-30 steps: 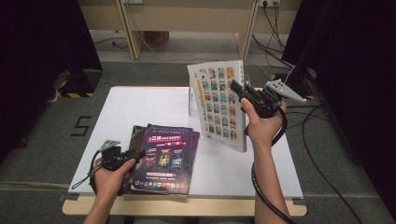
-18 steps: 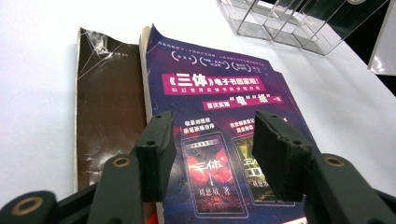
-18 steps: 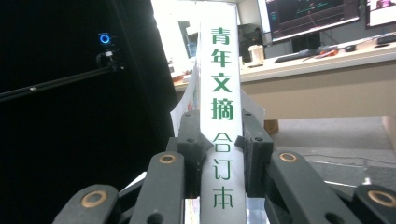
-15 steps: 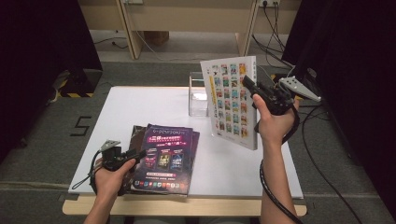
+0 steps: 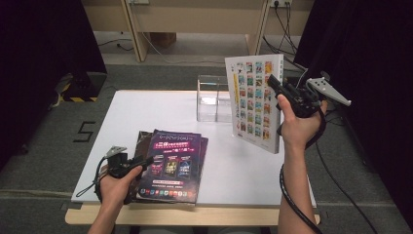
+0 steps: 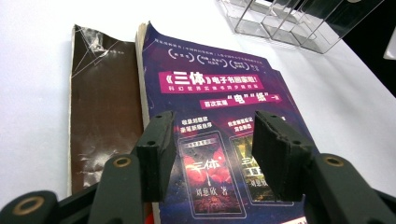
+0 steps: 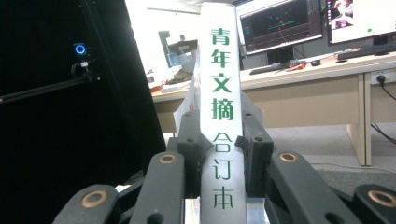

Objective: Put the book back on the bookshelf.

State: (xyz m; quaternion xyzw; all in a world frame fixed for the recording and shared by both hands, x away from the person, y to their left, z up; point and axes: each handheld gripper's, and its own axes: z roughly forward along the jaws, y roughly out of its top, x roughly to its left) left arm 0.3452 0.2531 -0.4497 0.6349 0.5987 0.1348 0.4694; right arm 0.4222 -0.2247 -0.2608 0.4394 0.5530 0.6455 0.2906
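Where right gripper [image 7: 219,149] clamps, white book's [image 5: 255,100] lower spine hidden
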